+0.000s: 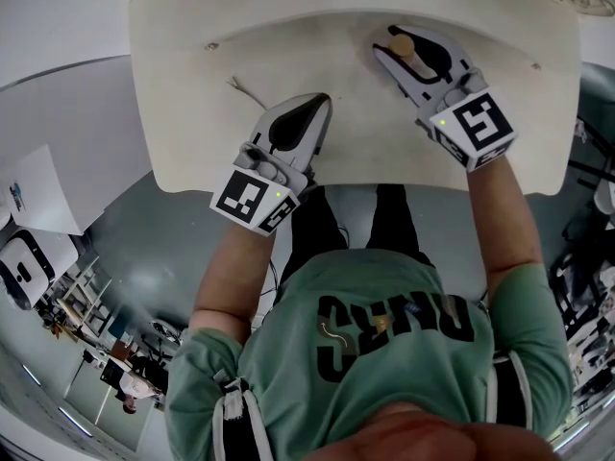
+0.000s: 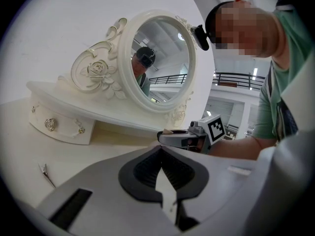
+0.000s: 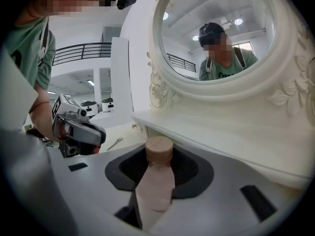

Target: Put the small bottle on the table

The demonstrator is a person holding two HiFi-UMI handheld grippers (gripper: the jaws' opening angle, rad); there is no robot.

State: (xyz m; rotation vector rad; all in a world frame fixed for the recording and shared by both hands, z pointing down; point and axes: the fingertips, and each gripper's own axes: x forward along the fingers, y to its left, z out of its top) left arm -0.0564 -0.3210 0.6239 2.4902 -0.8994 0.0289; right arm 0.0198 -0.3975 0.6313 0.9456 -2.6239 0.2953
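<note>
The right gripper (image 1: 405,46) clamps the small bottle (image 3: 156,181) upright, cap up, its base facing the table (image 1: 192,84) directly below. The left gripper (image 1: 318,104), jaws together and empty, sits apart near the front edge

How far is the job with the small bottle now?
Done: the small bottle is picked up. In hand: the right tool grips it over the table. Left: set it down and release; whether it touches the table I cannot see. The left tool is shut, empty.
</note>
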